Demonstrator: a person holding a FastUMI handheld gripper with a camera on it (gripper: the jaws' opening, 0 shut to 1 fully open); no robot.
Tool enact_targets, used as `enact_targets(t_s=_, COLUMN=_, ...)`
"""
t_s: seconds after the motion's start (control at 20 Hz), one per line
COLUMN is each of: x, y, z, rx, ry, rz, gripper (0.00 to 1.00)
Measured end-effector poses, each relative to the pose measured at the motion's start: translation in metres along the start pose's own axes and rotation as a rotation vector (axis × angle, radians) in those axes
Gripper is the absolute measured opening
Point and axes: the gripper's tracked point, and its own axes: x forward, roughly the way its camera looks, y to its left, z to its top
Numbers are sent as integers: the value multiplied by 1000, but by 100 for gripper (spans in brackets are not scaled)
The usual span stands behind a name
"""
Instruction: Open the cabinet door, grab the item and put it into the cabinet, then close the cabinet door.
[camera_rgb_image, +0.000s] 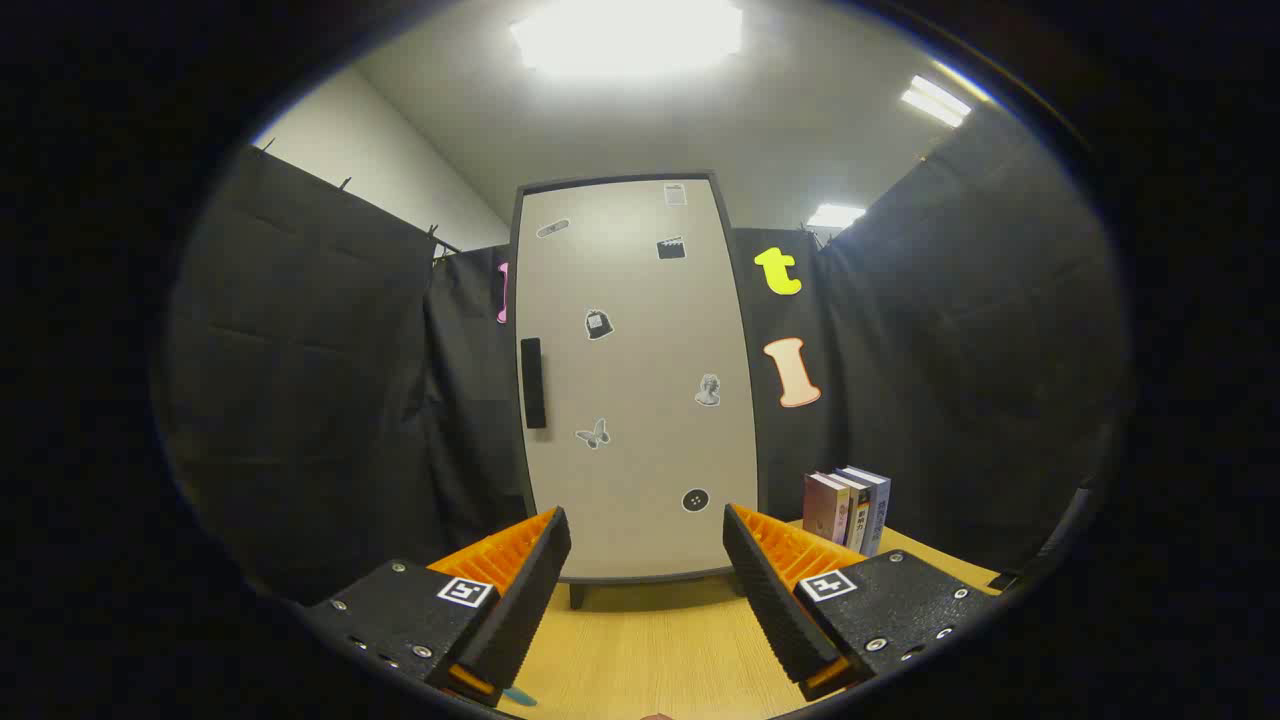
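Cabinet (640, 400): tall, pale grey, dark-framed, standing upright on short legs at the far side of the table (650, 650), directly ahead of the hand-held gripper. Its door is closed and flush with the frame. A dark vertical handle (533, 383) sits on the door's left edge at about mid-height. Several small stickers are scattered across the door face, among them a butterfly (593, 434) near the handle and a round dark one (695, 500) low on the door.

Table: light wood-grain surface, running from under the fingers to the cabinet's base.

Books (848, 510): a short row of upright volumes on the table, just to the right of the cabinet, spines outward, beyond the right finger. These are the only loose item seen near the cabinet.

Hand-held gripper (647, 545): released, fingers (520, 590) spread wide apart with nothing between them. It is held above the table, short of the cabinet, with the lower part of the door showing in the gap between the fingertips. No contact with door, handle or books.

A small teal object (520, 696) lies at the near edge beneath the left finger; its identity cannot be determined.
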Motion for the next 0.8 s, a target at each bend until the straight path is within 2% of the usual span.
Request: enact_targets(t_s=0.8, x=6, y=-11, z=7, rx=0, ry=-22, rz=-16, gripper=95)
